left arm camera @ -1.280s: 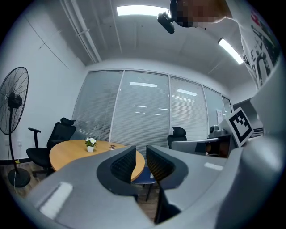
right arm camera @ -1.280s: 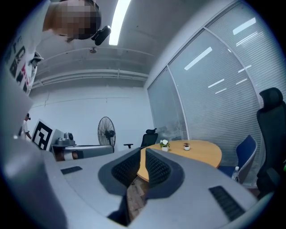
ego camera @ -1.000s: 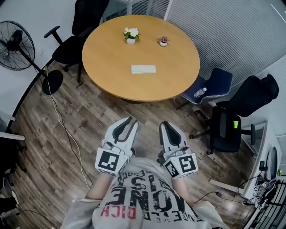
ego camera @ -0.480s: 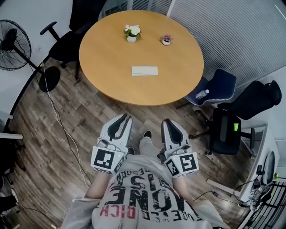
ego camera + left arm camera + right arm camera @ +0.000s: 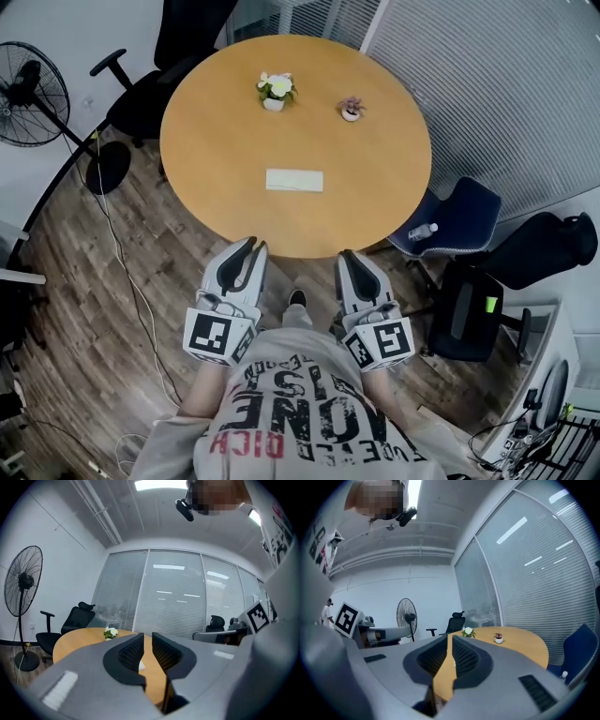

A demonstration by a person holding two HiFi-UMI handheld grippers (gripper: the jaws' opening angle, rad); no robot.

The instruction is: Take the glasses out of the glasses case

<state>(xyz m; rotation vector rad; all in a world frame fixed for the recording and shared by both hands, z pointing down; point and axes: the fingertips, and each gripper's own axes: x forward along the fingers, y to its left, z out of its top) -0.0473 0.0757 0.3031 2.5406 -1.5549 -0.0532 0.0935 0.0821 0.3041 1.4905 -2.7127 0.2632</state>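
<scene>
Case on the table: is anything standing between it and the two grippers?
Nothing visible does. Only bare table lies between the case and the left gripper and right gripper, both empty at the table's near edge. The white flowers and the small plant stand beyond the case.

Round table (image 5: 384, 178) top is mostly bare, near edge open for approach, with only the flat glasses case (image 5: 294, 180) mid-table, white-flower pot (image 5: 274, 91) and pink-flower pot (image 5: 352, 109) at the far side, black chair (image 5: 150, 89) crowding far-left rim, blue chair (image 5: 459, 211) right.
</scene>
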